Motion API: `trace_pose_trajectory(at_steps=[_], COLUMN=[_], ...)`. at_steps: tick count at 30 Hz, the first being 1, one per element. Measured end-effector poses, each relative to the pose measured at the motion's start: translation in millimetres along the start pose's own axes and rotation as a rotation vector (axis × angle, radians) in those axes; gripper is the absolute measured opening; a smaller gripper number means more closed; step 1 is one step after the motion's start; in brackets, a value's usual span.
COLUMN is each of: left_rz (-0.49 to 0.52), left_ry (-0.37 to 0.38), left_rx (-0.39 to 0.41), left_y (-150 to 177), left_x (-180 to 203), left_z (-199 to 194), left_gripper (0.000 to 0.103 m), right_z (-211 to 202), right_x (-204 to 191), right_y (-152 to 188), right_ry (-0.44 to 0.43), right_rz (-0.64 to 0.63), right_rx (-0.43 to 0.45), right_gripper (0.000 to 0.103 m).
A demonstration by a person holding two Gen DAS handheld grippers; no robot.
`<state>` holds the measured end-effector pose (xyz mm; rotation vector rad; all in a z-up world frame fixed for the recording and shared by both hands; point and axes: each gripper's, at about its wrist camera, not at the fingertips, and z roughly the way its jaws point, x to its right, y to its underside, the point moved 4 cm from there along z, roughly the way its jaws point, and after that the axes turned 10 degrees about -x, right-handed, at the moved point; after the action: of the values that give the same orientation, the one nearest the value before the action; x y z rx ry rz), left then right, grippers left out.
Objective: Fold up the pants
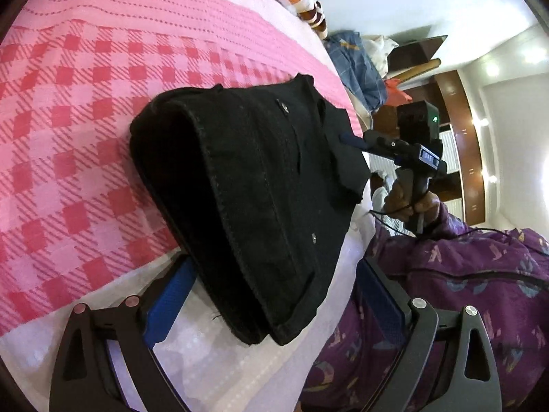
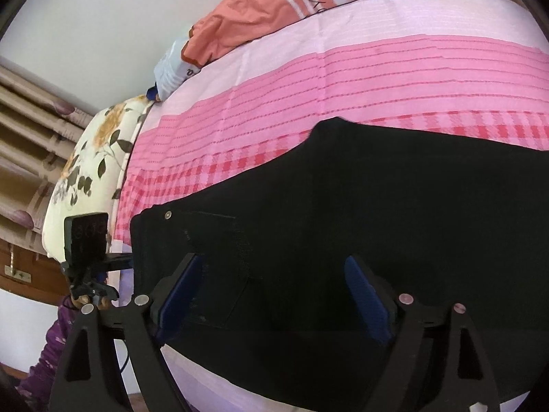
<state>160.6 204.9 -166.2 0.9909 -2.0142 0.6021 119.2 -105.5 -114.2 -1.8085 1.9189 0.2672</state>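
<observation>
The black pants (image 1: 247, 185) lie folded into a thick stack on the pink checked bedspread (image 1: 85, 110), near the bed's edge. My left gripper (image 1: 274, 292) is open, its blue pads on either side of the stack's near end. The right gripper (image 1: 357, 142) shows in the left wrist view at the far side of the stack, its tip at the cloth. In the right wrist view the right gripper (image 2: 274, 295) is open over the pants (image 2: 343, 213), and the left gripper (image 2: 127, 262) reaches the stack's left edge.
Pillows and an orange checked quilt (image 2: 274, 10) lie at the head of the bed. A floral pillow (image 2: 92, 158) sits at the bed's left edge. The person's purple sleeve (image 1: 446, 292) is close by. Clothes (image 1: 357, 65) are piled beyond the bed.
</observation>
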Motion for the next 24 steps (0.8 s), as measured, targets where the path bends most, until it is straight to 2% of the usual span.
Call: trace_pose_trajectory(at_steps=[4,10,12,16,19,20,21,22,23,24], left_rz=[0.038,-0.018,-0.011,-0.003,-0.008,-0.023,-0.051,-0.092,-0.129,-0.163], left_ry=[0.035,0.286,0.293,0.222,0.083,0.021,-0.053,-0.128,-0.161,-0.136], left_rx=[-0.008,0.12,0.137,0.168,0.178,0.189,0.213,0.242,0.265,0.293], left_y=[-9,-26,-27,-25,-22,-22,-21,-21,-20,-19], left_x=[9,0,1,4,7,7,4,1,-1,-2], left_z=[12,-3,-3,1,10,14,17,21,23,25], left_gripper=[0.098,0.098,0.098,0.097,0.088,0.08,0.06,0.047,0.037,0.037], right_z=[12,24,27,25,24,24,25,26,27,28], right_x=[-15,-27,-28,-29,-43,-47,-51,-55,-57,-58], right_y=[2,6,6,6,6,7,8,9,10,11], right_ry=[-0.002,0.003,0.007,-0.008,-0.03,-0.029,-0.024,-0.018,-0.018,-0.023], right_rz=[-0.017,-0.029,-0.025,-0.024,-0.093,-0.111,-0.131,-0.15,-0.158,-0.161], right_rx=[-0.027,-0.052,-0.056,-0.051,-0.041,-0.043,-0.046,-0.049,-0.052,-0.057], right_gripper=[0.085,0.087,0.087,0.087,0.087,0.087,0.087,0.087,0.087,0.087])
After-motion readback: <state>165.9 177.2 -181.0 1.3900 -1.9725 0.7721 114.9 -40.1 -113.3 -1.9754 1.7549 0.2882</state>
